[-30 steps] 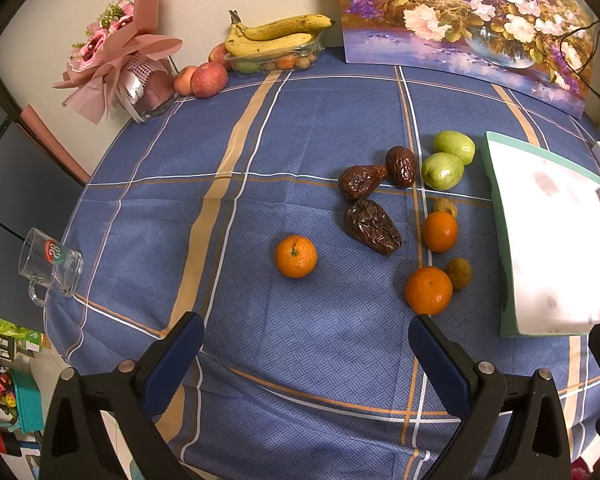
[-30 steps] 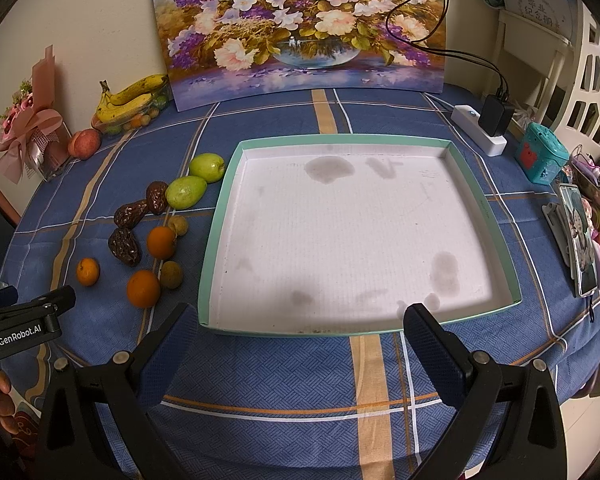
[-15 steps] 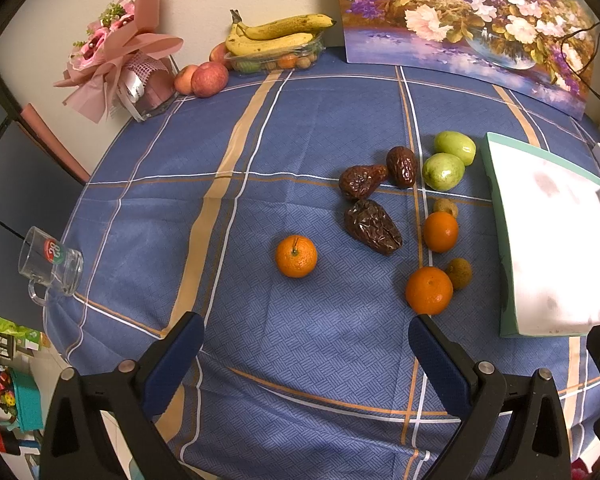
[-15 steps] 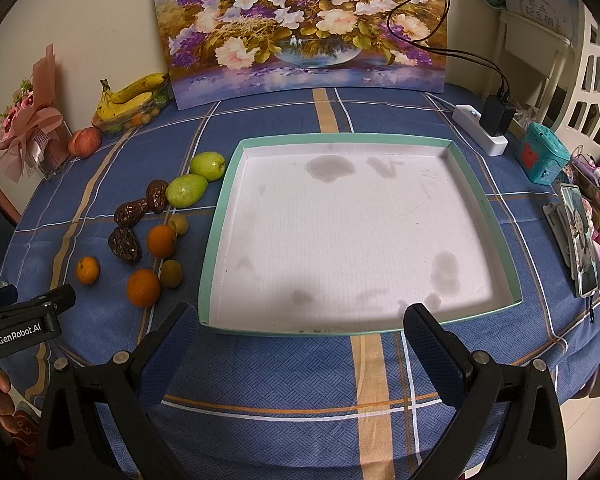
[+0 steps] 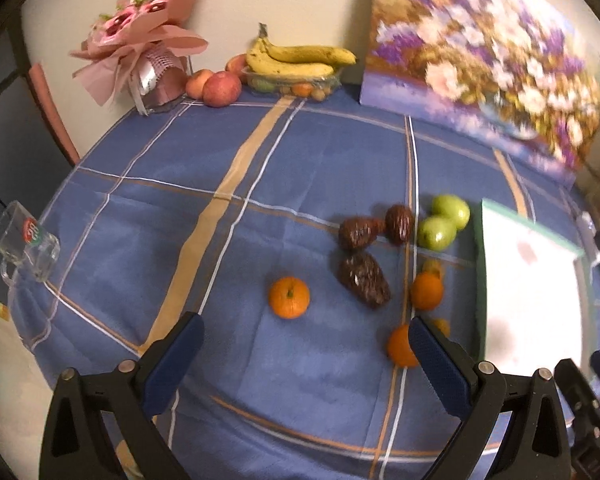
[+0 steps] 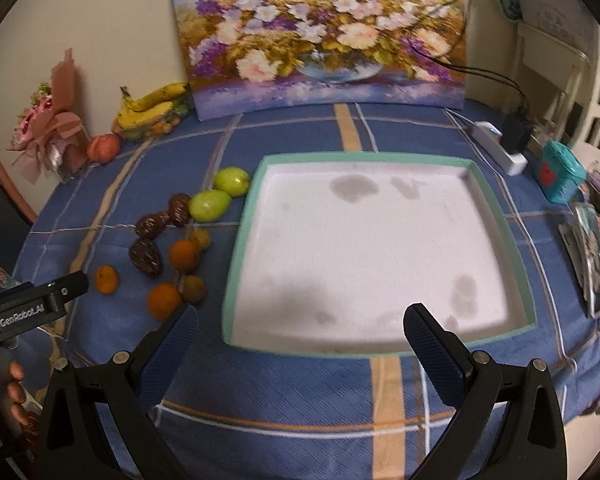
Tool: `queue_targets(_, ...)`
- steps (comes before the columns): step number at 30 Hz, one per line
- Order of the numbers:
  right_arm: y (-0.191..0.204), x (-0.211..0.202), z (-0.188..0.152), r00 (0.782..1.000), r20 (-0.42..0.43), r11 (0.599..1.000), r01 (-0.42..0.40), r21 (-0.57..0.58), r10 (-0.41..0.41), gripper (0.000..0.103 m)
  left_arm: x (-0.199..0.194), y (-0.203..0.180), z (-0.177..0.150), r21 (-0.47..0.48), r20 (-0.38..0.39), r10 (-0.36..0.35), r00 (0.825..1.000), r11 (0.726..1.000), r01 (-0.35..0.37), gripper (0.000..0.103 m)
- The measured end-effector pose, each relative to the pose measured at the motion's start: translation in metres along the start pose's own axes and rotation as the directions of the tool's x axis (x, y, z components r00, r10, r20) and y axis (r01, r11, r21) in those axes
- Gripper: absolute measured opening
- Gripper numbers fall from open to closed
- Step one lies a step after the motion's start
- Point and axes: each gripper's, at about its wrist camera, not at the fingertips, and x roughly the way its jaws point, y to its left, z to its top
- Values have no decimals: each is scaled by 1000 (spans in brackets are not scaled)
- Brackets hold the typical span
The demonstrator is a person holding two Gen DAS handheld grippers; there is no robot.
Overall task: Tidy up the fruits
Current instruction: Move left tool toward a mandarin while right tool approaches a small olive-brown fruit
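Left view: left hand-held gripper (image 5: 306,338) spread wide over the desk (image 5: 148,240), an orange (image 5: 289,297) just ahead between its fingers. Right view: right hand-held gripper (image 6: 300,330) also wide and empty above the tray (image 6: 244,232), fruits (image 6: 182,236) clustered left of it.

Lone orange (image 5: 289,297) lay ahead between my left jaws. Dates (image 5: 363,278) ahead-right of it; pears (image 5: 444,224) beyond those, right. Two more oranges (image 5: 426,290) near my left gripper's right finger (image 5: 440,364). Tray (image 6: 500,220) lay ahead of my right jaws, all loose fruit to its left. Bananas (image 5: 300,60), apples (image 5: 221,89), painting (image 6: 320,32) stood far back by wall.
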Motion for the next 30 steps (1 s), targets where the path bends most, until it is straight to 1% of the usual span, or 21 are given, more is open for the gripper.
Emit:
queue_targets(3,8,2,10,999,19,999,-48,-8,48,103,1,6,5,-29,8,-24,1000,999,24,103)
queue_targets(6,16,4,18,995,36,995,-92,-22,93,102,4,14,8,-41,12,-10,1000,999,11,103)
queue_targets(8,22,5,22,992,44,992,-119,-31,121,102,6,20,12,-55,11,-19,1000,998,20,103)
queue_targets(13,34,5,32,983,74,985,-163,-55,166,102,5,32,18,-80,17,34,999,996,-32,103)
queue_targets(18,53,7,43,977,97,977,-176,-124,188,102,14,34,24,-100,-16,33,999,994,-35,103)
queue_targets(24,70,17,57,970,85,962,-212,-171,229,102,27,33,32,-116,-62,28,998,993,-35,102)
queue_targets(25,72,19,60,971,89,963,-203,-178,222,101,29,32,34,-115,-64,23,998,993,-31,101)
queue_targets(27,73,21,65,972,96,964,-194,-182,214,95,31,30,36,-113,-68,19,998,993,-27,99)
queue_targets(29,71,23,69,969,98,964,-207,-168,225,88,35,28,39,-106,-79,11,997,994,-19,98)
queue_targets(30,70,23,71,967,98,963,-216,-163,234,87,36,27,39,-105,-83,8,997,994,-16,98)
